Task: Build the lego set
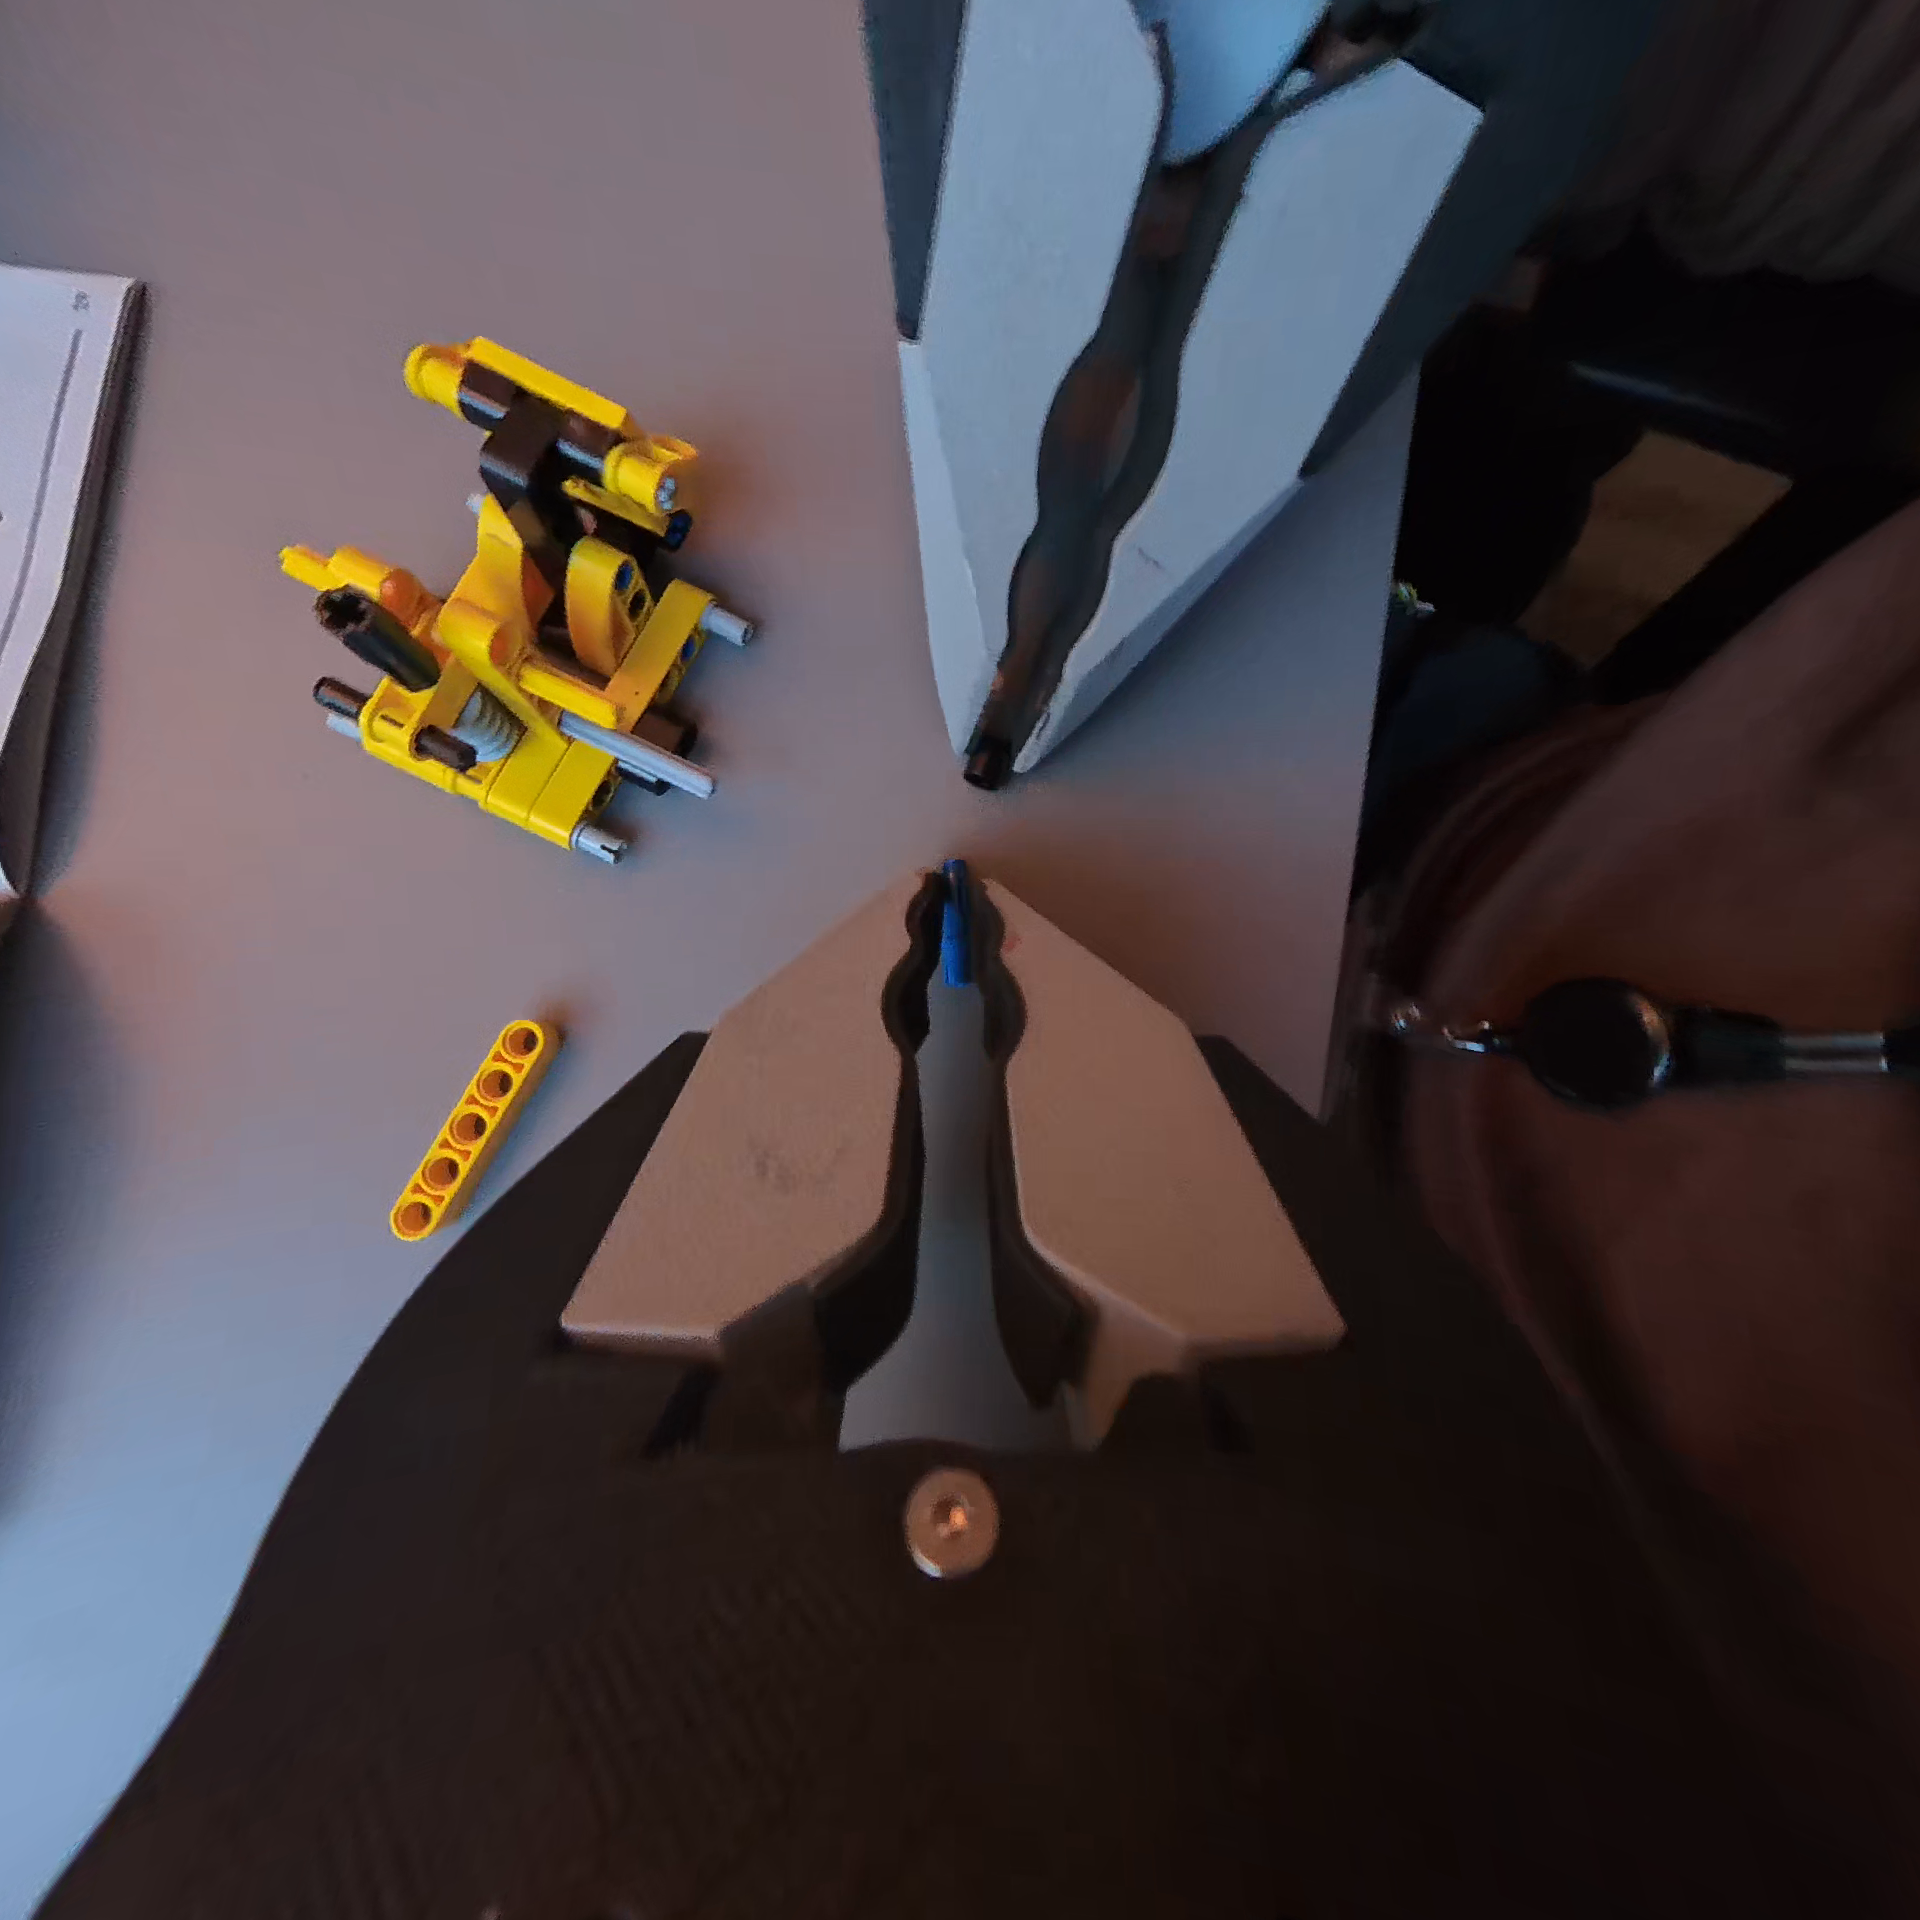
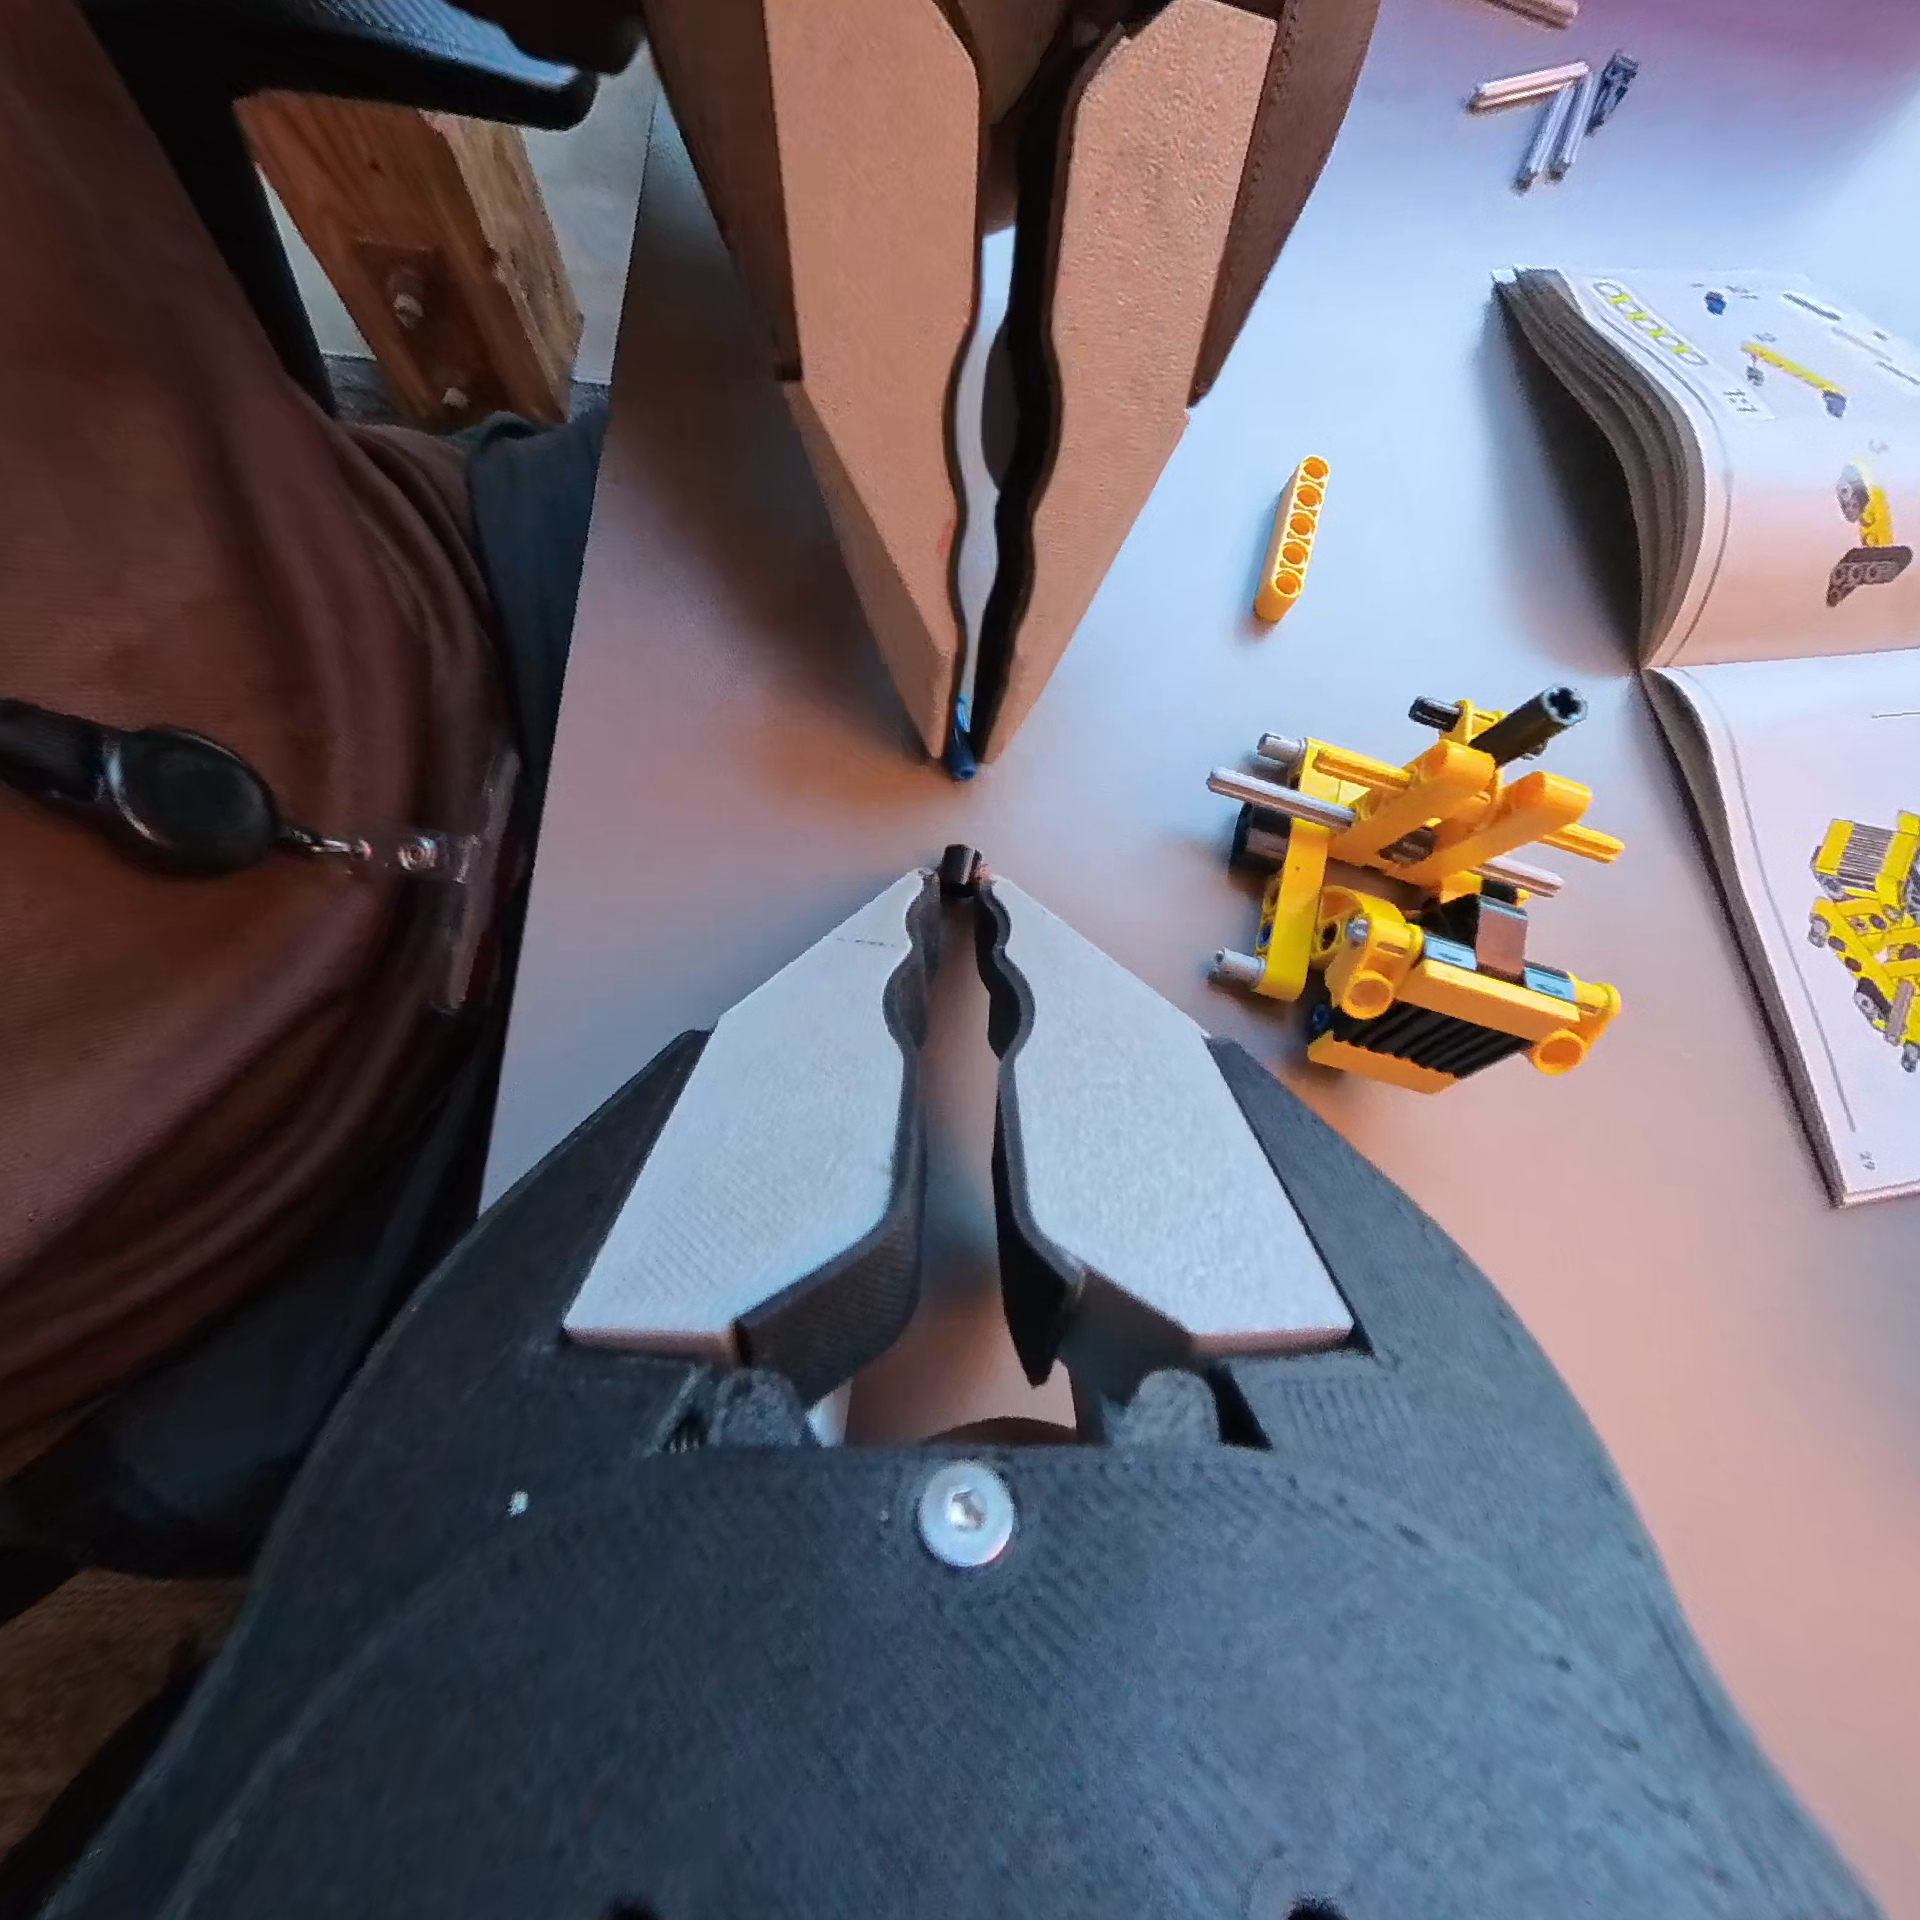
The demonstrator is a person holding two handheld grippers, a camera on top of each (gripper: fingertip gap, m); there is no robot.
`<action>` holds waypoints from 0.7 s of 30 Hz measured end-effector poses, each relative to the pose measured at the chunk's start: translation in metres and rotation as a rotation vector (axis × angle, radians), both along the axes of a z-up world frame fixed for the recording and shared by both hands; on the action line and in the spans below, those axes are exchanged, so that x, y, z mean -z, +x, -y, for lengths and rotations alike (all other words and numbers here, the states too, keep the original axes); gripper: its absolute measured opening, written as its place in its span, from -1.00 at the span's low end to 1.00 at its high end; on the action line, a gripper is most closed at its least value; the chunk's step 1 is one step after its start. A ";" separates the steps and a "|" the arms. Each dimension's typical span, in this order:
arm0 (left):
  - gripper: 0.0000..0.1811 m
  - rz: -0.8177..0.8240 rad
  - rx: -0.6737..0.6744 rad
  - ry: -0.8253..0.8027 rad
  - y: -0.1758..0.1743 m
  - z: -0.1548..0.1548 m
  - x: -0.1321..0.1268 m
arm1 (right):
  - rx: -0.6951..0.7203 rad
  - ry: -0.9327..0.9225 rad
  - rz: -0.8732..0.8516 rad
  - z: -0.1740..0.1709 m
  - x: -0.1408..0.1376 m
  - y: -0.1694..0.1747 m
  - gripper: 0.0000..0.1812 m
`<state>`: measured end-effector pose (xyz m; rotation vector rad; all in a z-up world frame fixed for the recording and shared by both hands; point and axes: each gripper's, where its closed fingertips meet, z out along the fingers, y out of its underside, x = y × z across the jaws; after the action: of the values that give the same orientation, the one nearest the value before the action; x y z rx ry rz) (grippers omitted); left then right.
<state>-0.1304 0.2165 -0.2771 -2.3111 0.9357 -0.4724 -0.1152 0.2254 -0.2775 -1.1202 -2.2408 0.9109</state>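
Note:
My left gripper (image 1: 954, 894) is shut on a small blue pin (image 1: 954, 925). My right gripper (image 2: 961, 878) is shut on a small black connector (image 2: 960, 864). The two grippers face each other tip to tip above the table, a short gap apart; the right gripper (image 1: 992, 758) with the black connector (image 1: 987, 764) shows in the left wrist view, and the left gripper (image 2: 961, 753) with the blue pin (image 2: 963, 743) shows in the right wrist view. The yellow and black partly built model (image 1: 520, 603) (image 2: 1423, 904) lies on the table to the side. A loose yellow beam (image 1: 475, 1127) (image 2: 1291, 538) lies near it.
An open instruction booklet (image 2: 1787, 644) lies beyond the model; its edge shows in the left wrist view (image 1: 52, 520). Several grey axles and a dark part (image 2: 1553, 109) lie far off. The table edge (image 1: 1361, 790) runs close by, with a person's brown-shirted torso and a badge reel (image 2: 177, 800) behind it. My left and right fingertips are right by each other.

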 end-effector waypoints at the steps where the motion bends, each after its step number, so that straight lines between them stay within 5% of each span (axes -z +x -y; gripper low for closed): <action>1: -0.98 -0.012 0.035 0.009 0.000 0.002 0.000 | -0.001 -0.006 0.004 0.000 0.000 0.000 -0.96; 6: -0.82 -0.032 0.080 0.002 -0.004 0.005 -0.001 | -0.004 -0.012 0.006 0.000 0.000 0.000 -0.96; 21: -0.98 0.089 0.182 0.032 0.003 0.005 0.000 | -0.049 -0.023 0.012 0.008 0.000 -0.003 -0.96</action>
<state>-0.1275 0.2118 -0.2768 -2.1674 1.1062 -0.6253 -0.1180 0.2174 -0.2775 -1.0883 -2.2817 0.9547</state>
